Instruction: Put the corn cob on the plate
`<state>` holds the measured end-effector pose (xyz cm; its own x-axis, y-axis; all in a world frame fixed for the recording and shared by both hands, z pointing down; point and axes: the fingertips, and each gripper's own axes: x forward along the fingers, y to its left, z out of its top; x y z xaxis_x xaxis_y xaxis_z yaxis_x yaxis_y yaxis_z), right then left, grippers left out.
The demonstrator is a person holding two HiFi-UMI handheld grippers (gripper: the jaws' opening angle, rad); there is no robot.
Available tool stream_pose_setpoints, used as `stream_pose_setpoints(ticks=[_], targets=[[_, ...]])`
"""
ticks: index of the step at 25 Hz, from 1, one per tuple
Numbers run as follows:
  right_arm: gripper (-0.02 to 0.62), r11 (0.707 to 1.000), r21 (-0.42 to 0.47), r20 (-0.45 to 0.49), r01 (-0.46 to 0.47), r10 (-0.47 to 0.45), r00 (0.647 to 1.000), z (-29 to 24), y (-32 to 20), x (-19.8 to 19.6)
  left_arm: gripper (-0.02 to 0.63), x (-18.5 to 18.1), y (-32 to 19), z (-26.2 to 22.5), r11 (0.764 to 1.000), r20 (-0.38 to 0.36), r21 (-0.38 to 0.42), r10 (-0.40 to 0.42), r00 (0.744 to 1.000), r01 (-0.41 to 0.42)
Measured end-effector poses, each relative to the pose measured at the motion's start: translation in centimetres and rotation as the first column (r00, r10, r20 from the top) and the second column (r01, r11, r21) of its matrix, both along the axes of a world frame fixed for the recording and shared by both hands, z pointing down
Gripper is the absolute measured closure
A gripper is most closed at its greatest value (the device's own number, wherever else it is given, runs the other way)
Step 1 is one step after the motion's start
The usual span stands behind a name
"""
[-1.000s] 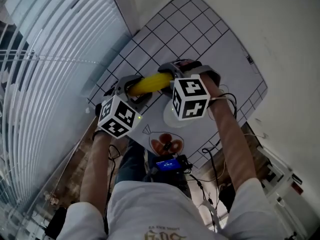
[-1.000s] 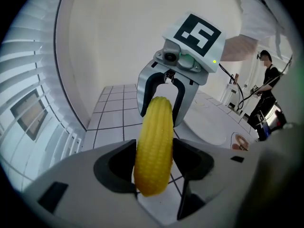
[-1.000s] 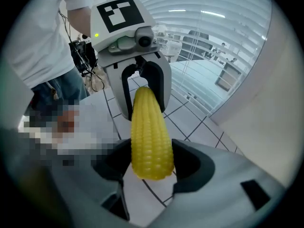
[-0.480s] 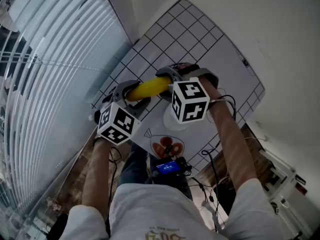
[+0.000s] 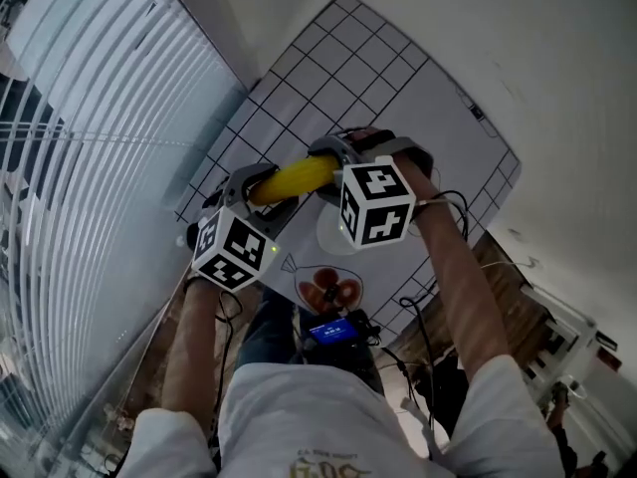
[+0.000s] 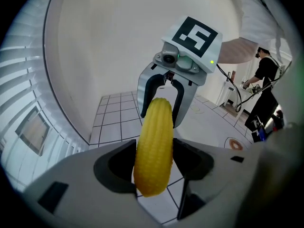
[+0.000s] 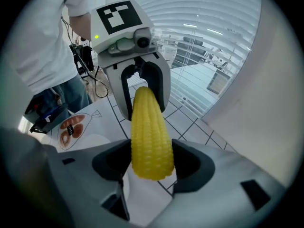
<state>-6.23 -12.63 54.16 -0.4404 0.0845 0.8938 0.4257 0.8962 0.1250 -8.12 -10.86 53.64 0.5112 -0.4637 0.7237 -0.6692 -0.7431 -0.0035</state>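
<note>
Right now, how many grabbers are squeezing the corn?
2. The left gripper clamps one end of the corn cob, at the head view's left; the right gripper clamps the other end. No more grippers show.

plate (image 5: 326, 235) mostly hidden behind the right gripper (image 5: 335, 154), corn cob (image 5: 295, 178) ends covered by that gripper and the left gripper (image 5: 255, 183), blue screen (image 5: 333, 329) unreadably small

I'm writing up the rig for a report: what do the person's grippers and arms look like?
The grey plastic left hand-held gripper and right hand-held gripper each carry a white cube with black square markers and a green light. Thin black cables trail by the right wrist. The person wears a white short-sleeved T-shirt.
</note>
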Motion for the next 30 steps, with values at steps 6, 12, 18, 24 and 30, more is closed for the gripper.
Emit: stream_pose_setpoints(ticks=[6,12,18,24,30], targets=[[0.330,0.998,-0.001,-0.016,-0.055,0.055,0.998,-0.5,0.3,3.0,0.359,2.9,0.2,-0.5,0.998,-0.011,-0.004,0.056,0.998,-0.056],[0.330,0.992,-0.003,-0.027,-0.126,0.126,0.992,-1.2,1.1,5.9,0.359,5.6,0.9,-1.1,0.991,-0.019,-0.013,0.131,0.991,-0.131],[0.330,0.982,-0.003,-0.030,-0.189,0.189,0.982,-1.6,2.0,8.6,0.359,8.2,1.6,-1.6,0.981,-0.009,-0.011,0.191,0.981,-0.191],[0.330,0.978,-0.011,-0.043,-0.209,0.209,0.977,-1.6,3.2,10.5,0.359,10.1,2.7,-1.7,0.977,-0.011,-0.016,0.211,0.977,-0.211],[0.330,0.978,-0.013,-0.051,-0.206,0.206,0.977,-0.9,3.7,11.2,0.359,10.8,3.2,-0.9,0.979,-0.006,-0.024,0.203,0.979,-0.203]])
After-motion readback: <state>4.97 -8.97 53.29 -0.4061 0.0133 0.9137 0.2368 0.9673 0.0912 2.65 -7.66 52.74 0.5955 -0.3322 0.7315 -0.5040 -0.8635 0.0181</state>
